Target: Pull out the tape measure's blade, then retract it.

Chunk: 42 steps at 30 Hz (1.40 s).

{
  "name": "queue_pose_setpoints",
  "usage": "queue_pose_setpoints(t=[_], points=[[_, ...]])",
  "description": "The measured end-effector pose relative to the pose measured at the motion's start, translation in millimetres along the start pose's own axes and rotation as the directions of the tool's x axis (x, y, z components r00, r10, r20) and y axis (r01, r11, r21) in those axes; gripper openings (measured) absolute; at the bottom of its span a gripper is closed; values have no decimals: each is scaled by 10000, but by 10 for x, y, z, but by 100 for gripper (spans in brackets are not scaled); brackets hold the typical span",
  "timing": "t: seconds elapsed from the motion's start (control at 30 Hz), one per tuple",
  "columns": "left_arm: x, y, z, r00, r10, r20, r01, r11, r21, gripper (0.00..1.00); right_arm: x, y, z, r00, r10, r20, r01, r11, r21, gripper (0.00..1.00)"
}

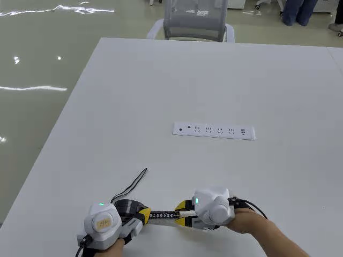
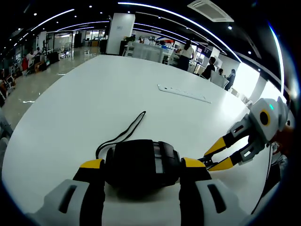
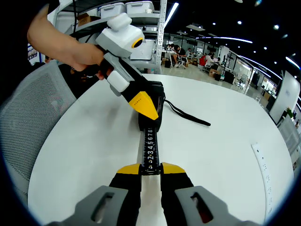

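Left gripper point(image 2: 143, 165) is clamped across the black round plastic tape measure case point(image 1: 128, 206) at the near edge of the white tabletop point(image 1: 214, 80). My right gripper point(image 3: 151, 168) pinches the tip of its numbered steel blade point(image 3: 150, 148), which is out a little to the right. I judge the blade springy, slick and sharp-edged, so grip it flat by the tip.

A white power strip point(image 1: 213, 130) lies flat near the middle of the white table point(image 1: 134, 96) in front of me. A grey mesh chair point(image 1: 194, 19) stands at its far edge, on a glossy pale floor point(image 1: 37, 64).
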<state>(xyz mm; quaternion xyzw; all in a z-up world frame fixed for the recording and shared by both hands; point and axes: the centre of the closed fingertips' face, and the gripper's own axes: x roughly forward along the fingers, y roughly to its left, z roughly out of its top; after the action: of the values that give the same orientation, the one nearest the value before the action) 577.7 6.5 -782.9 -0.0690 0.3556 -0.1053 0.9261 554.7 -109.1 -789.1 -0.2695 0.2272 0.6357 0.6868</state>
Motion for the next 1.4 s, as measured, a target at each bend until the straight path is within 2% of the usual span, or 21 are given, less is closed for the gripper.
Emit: queue_pose_setpoints(t=[1.4], points=[[-22, 32, 14, 9998, -201, 69, 202, 9996, -198, 61, 139, 5, 117, 9999, 81, 119, -81, 10000, -14, 14]])
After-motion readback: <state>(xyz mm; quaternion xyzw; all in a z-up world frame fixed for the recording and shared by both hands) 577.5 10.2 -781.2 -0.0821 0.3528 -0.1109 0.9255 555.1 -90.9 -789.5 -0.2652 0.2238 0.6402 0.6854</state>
